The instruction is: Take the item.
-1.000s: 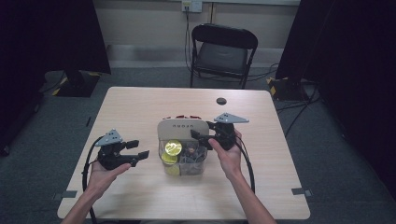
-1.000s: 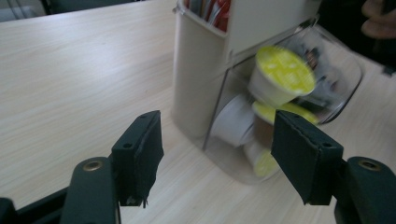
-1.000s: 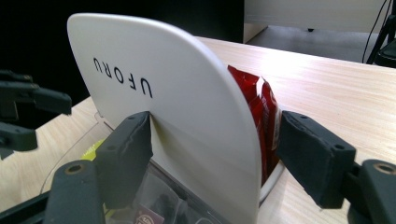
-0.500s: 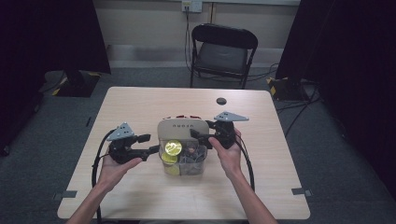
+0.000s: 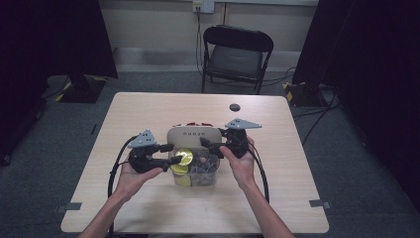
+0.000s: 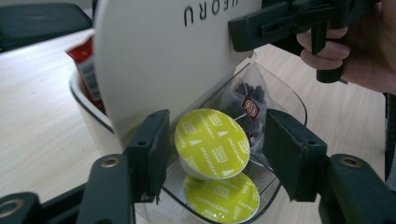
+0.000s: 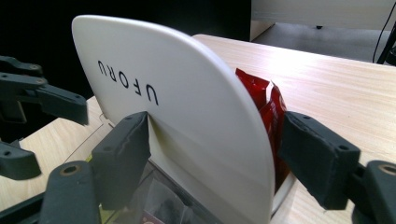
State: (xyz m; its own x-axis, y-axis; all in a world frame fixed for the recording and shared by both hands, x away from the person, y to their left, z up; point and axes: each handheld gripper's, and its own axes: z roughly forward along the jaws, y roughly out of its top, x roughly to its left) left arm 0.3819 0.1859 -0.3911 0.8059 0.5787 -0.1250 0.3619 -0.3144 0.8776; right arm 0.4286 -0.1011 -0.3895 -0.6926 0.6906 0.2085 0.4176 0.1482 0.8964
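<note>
While the one pale table [image 5: 148,114] is carrying everything and a single folding chair [image 5: 236,54] is standing at its 12 o'clock side, the work is centring on one clear box [image 5: 198,178], its long axis running from 12 to 6 o'clock.

One white lid [image 5: 193,134] is standing upright at the box's 12 o'clock end. The right gripper [image 5: 207,144] is reaching in from 3 o'clock and gripping it. Its jaws have just been closing a touch with the lid between them.

The left gripper [image 5: 171,154] is coming in from 9 o'clock, so it is the nearer tool to the pods. Its jaws are drawn in and clamping the upper capsule [image 6: 212,142]. One pad is pressing the rim, though contact at the other pad is looking harder to make out.

That capsule is lying at 3 o'clock from the left hand, just inside the box's open half, its foil face tilting up.

I am counting two yellow-green pods, with the lower capsule [image 6: 222,198] resting beneath the upper one. There are at least two red packets [image 7: 261,95] behind the lid, one tea bag [image 6: 250,105], and one dark disc [image 5: 235,107] sitting well apart near 12 o'clock.
</note>
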